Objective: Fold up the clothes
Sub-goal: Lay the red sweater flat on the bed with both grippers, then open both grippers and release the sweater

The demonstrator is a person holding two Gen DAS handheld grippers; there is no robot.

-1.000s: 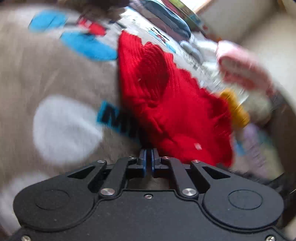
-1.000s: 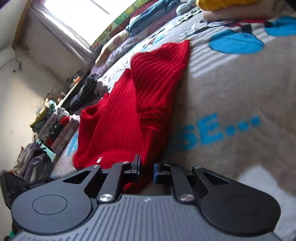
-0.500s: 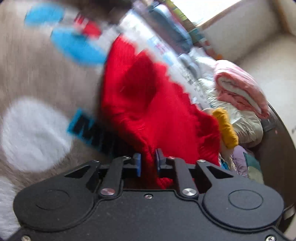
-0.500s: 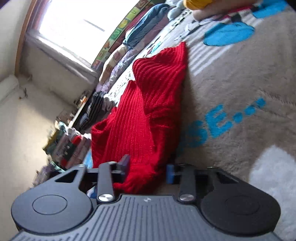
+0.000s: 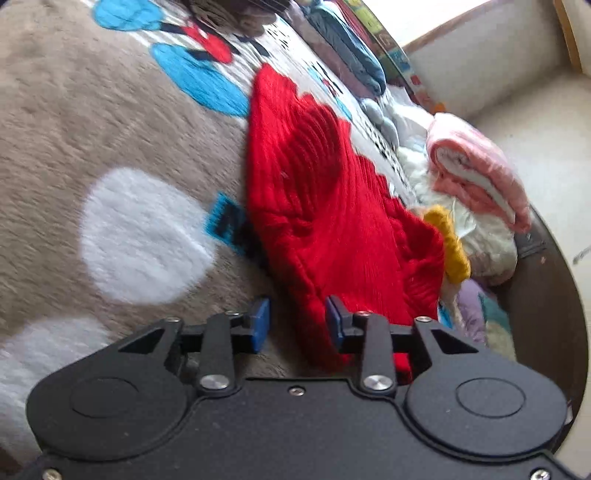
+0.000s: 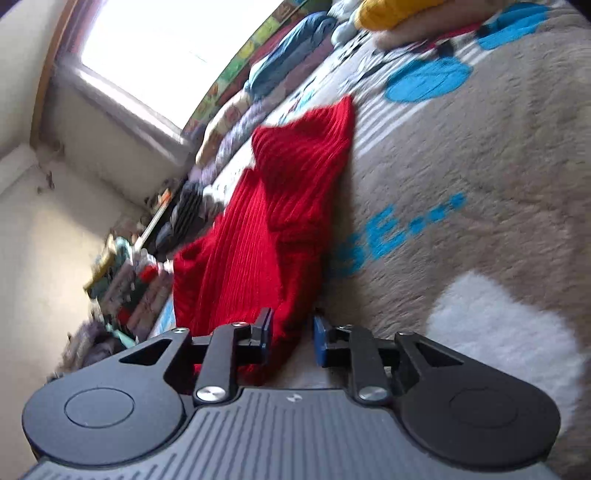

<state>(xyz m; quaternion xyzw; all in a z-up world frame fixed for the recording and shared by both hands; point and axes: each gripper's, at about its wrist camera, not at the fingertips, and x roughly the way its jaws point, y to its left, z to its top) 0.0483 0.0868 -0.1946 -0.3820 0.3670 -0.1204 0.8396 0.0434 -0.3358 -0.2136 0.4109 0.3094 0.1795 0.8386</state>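
Observation:
A red ribbed knit sweater (image 5: 325, 206) lies bunched on a beige plush blanket (image 5: 92, 122) with blue and white cartoon print. My left gripper (image 5: 295, 325) is open, its blue pads on either side of the sweater's near edge. In the right wrist view the same sweater (image 6: 269, 229) lies on the blanket (image 6: 480, 166). My right gripper (image 6: 291, 338) is open, with the sweater's near edge between its pads.
A folded pink and white blanket (image 5: 476, 170) and a yellow knit item (image 5: 448, 243) lie beside the sweater. Blue clothes (image 6: 288, 62) and stacked folded clothes (image 6: 125, 288) line the bed's edge under a window (image 6: 177, 48). A yellow garment (image 6: 391, 11) lies far off.
Both grippers have opened: the left was shut a second ago and now has a wide gap, and the right has widened. Both now straddle the sweater's near edge.

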